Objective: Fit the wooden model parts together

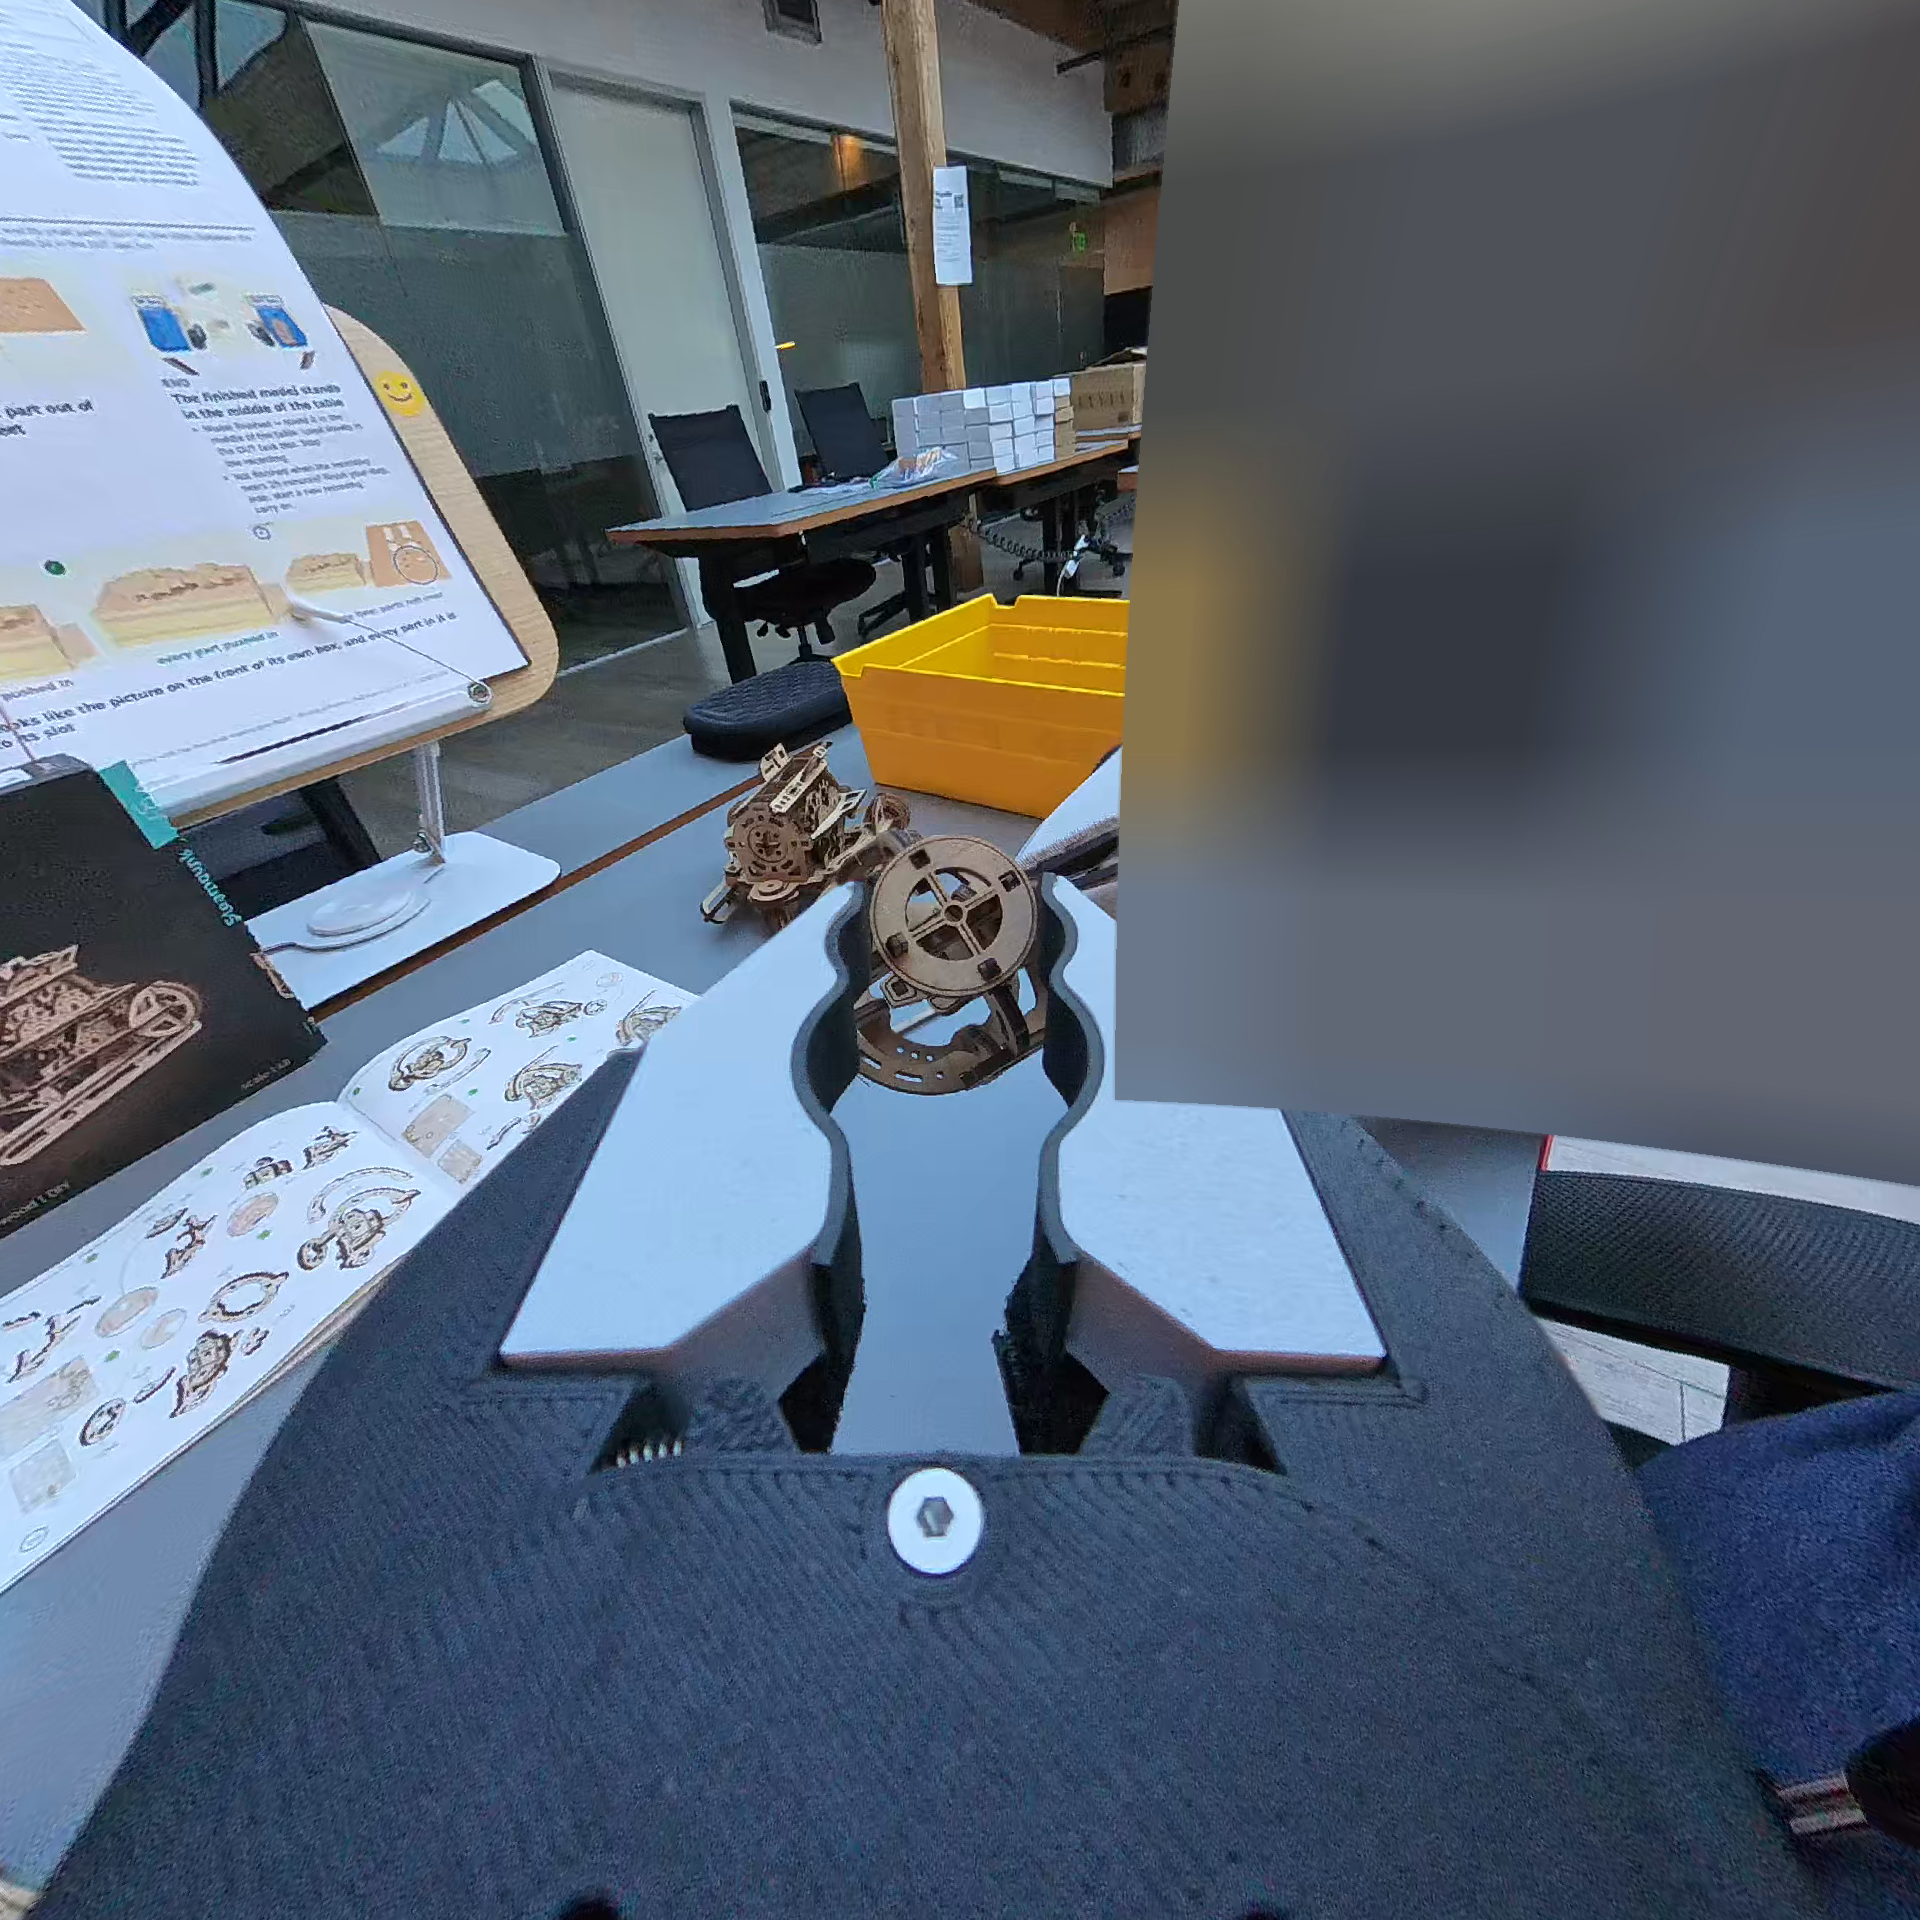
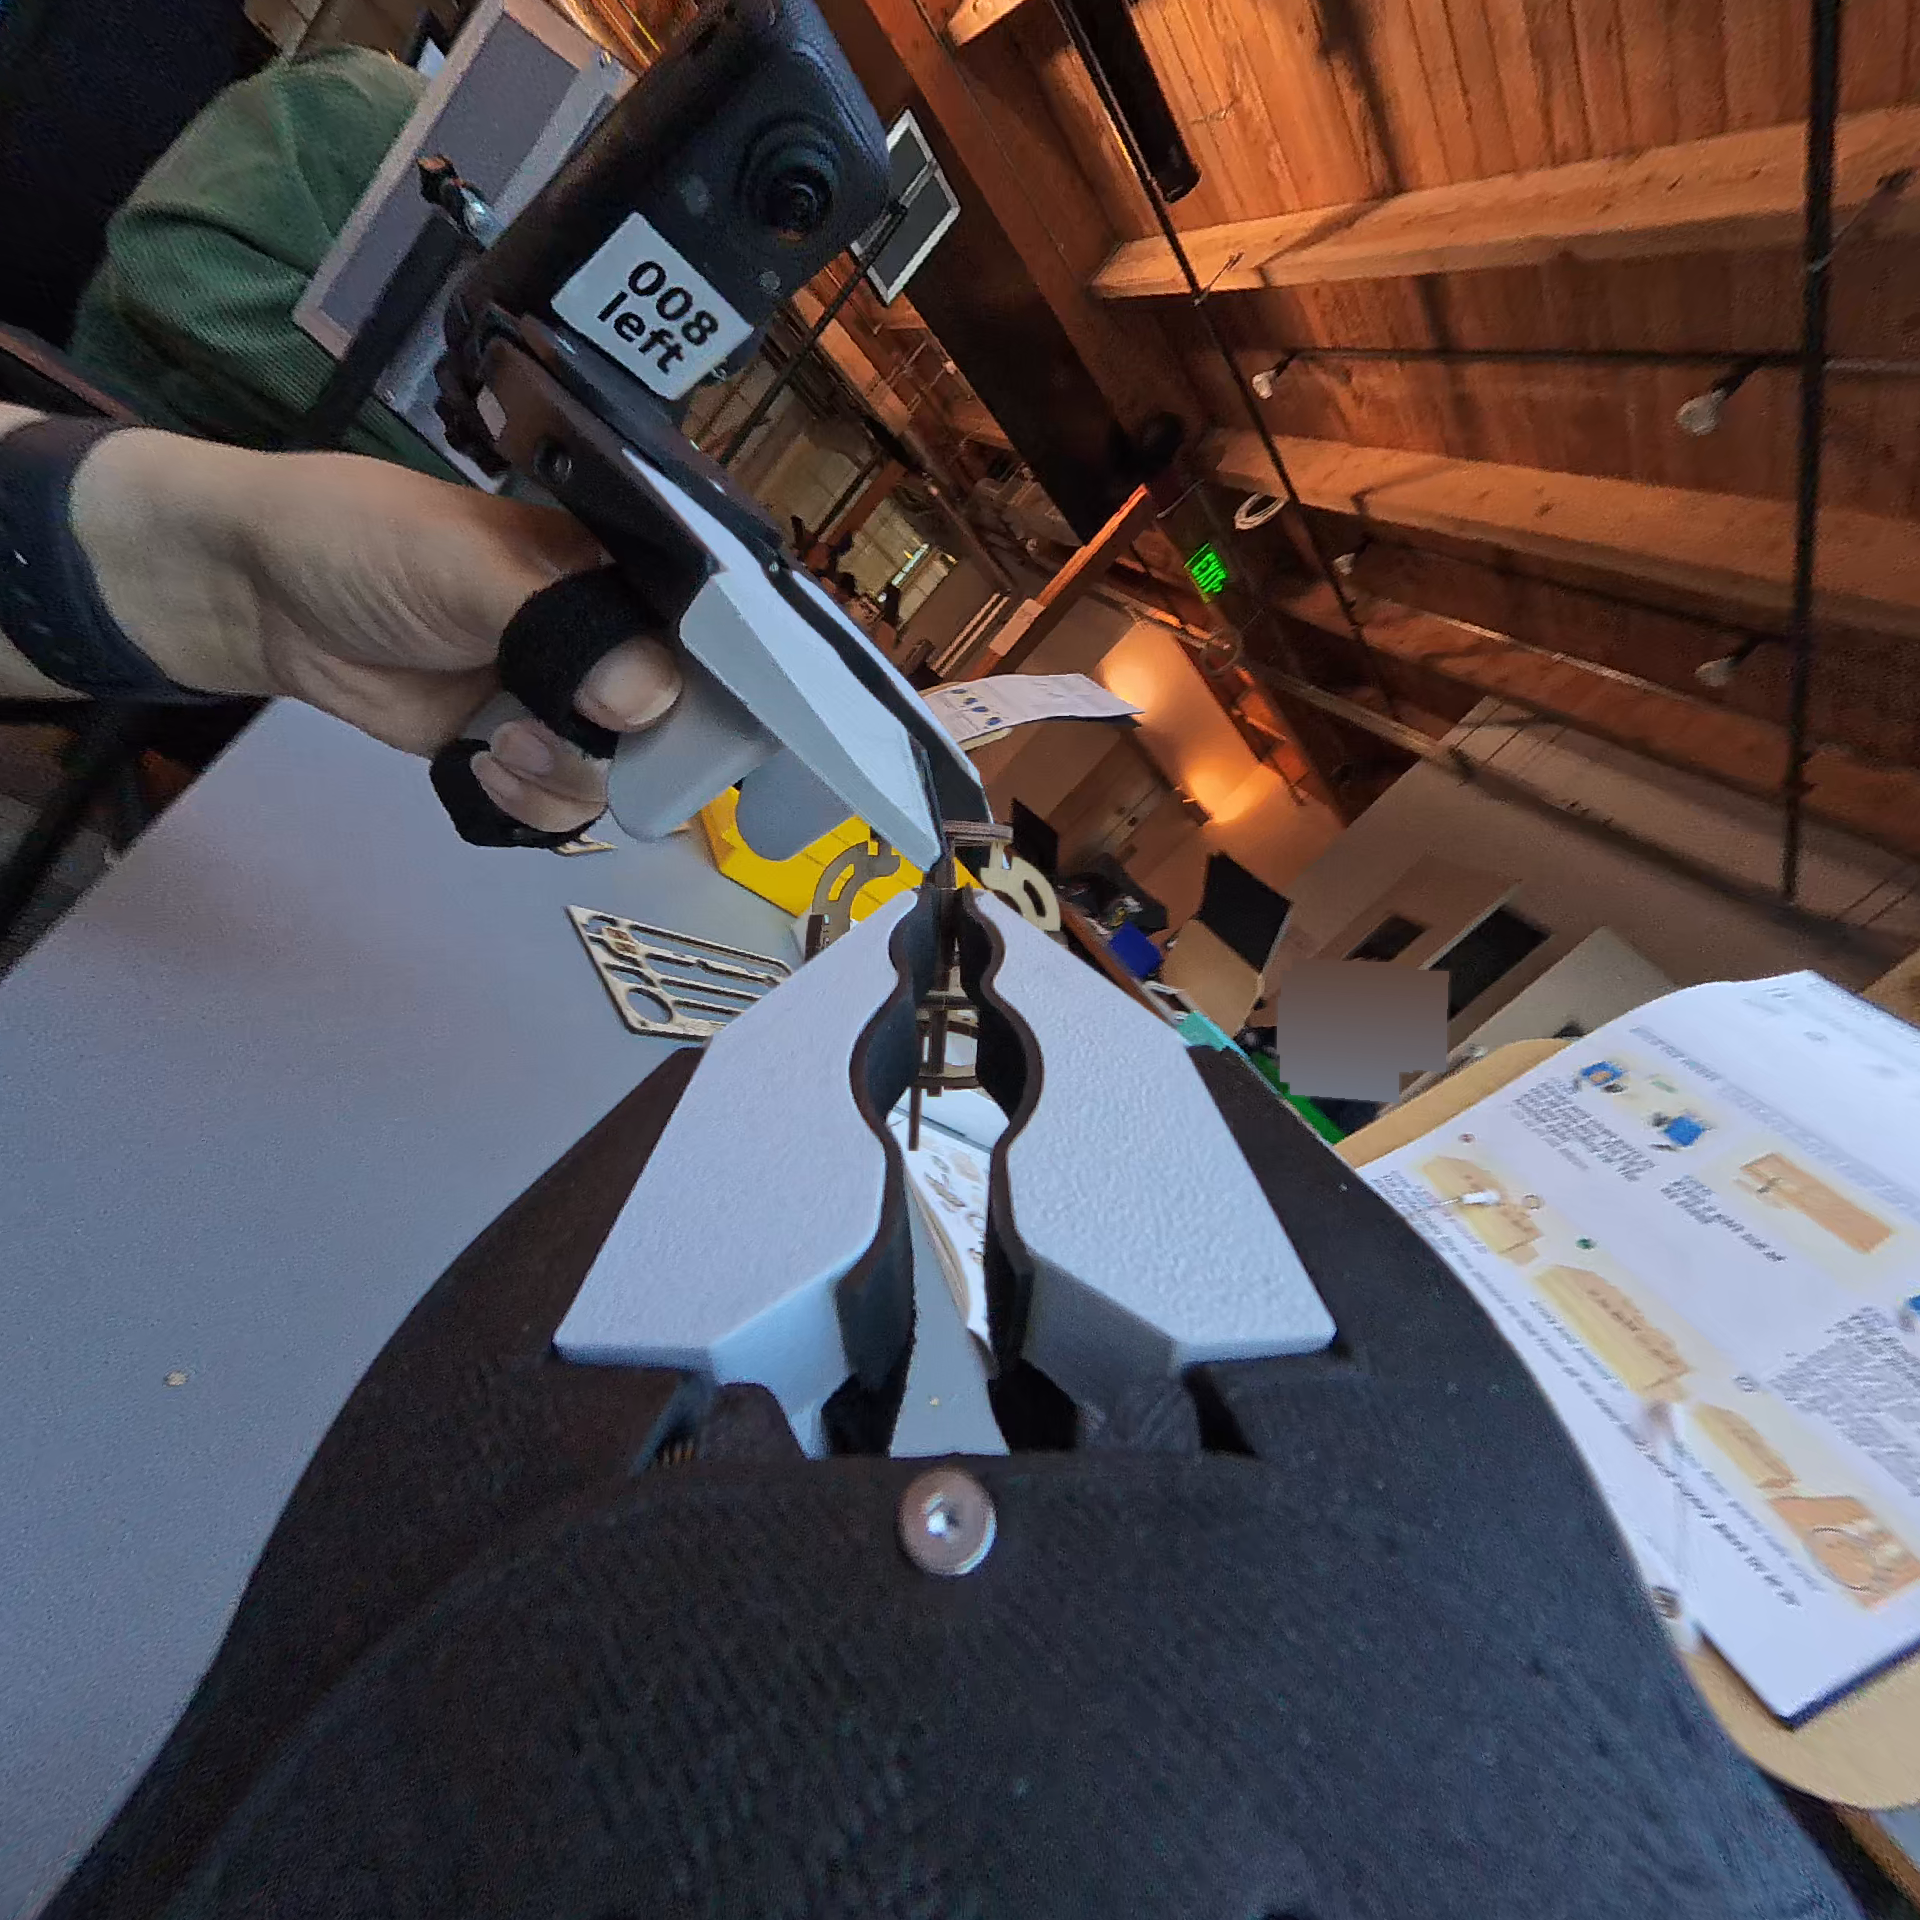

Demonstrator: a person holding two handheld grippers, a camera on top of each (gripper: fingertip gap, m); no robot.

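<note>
My left gripper is shut on a round spoked wooden wheel, held above the table. A wooden ring part hangs joined just below the wheel. In the right wrist view my right gripper is shut on a thin wooden part seen edge-on. The left gripper comes in from the upper left, held by a hand, and its tip meets the wood just above my right fingertips. A partly built wooden model sits on the table beyond the wheel.
A yellow bin stands behind the model. An open instruction booklet and a black box lie at the left, below a page stand. A punched-out wooden sheet lies on the grey table. Left and right tips are no more than a few centimetres apart.
</note>
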